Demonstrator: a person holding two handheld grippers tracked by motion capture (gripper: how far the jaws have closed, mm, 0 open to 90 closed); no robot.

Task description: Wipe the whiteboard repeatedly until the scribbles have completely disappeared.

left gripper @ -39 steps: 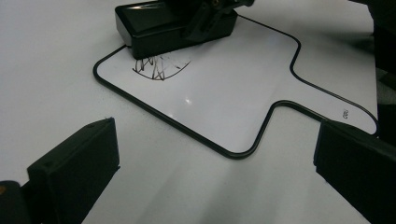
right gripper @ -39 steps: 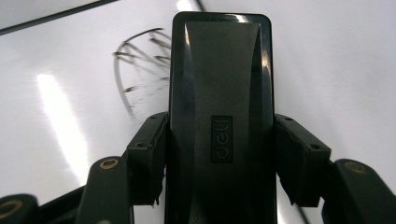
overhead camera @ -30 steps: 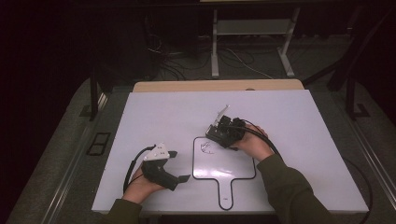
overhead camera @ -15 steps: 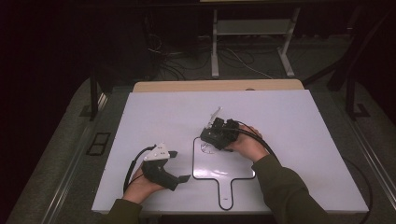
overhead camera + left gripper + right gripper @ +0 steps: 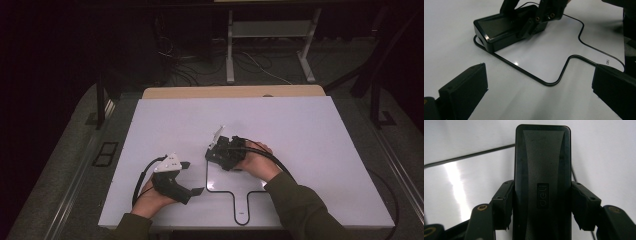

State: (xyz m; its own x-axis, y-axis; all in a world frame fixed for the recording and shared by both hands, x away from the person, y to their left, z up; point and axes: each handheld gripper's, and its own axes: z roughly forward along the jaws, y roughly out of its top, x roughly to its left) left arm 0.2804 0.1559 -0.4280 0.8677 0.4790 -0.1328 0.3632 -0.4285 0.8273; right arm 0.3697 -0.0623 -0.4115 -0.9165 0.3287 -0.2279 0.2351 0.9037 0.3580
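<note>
**Right gripper pinching a black eraser at the corner of the small whiteboard**

The right gripper (image 5: 216, 150) is clamping a flat black eraser (image 5: 542, 182) between its jaws; in the right gripper view both pads are pressing against the long sides of the block, whose top is carrying a raised "deli" mark. The eraser (image 5: 506, 27) is sitting on the far left corner of a small white board with a thin black rim and a handle (image 5: 235, 182), its end reaching just over the rim in the left gripper view. That board is lying flat on the large white table (image 5: 300, 130), its handle pointing toward the person.

The left gripper (image 5: 192, 177) is resting on the table just left of the board, its jaws standing wide apart with nothing between them, and aiming across the board toward the eraser. A black cable (image 5: 272, 160) is looping from the right gripper over the person's right hand (image 5: 255, 162) and crossing the board's surface. Beyond the table's far edge, a wooden strip (image 5: 232, 92), loose wires and metal stand legs (image 5: 230, 50) are lying in the dark
</note>
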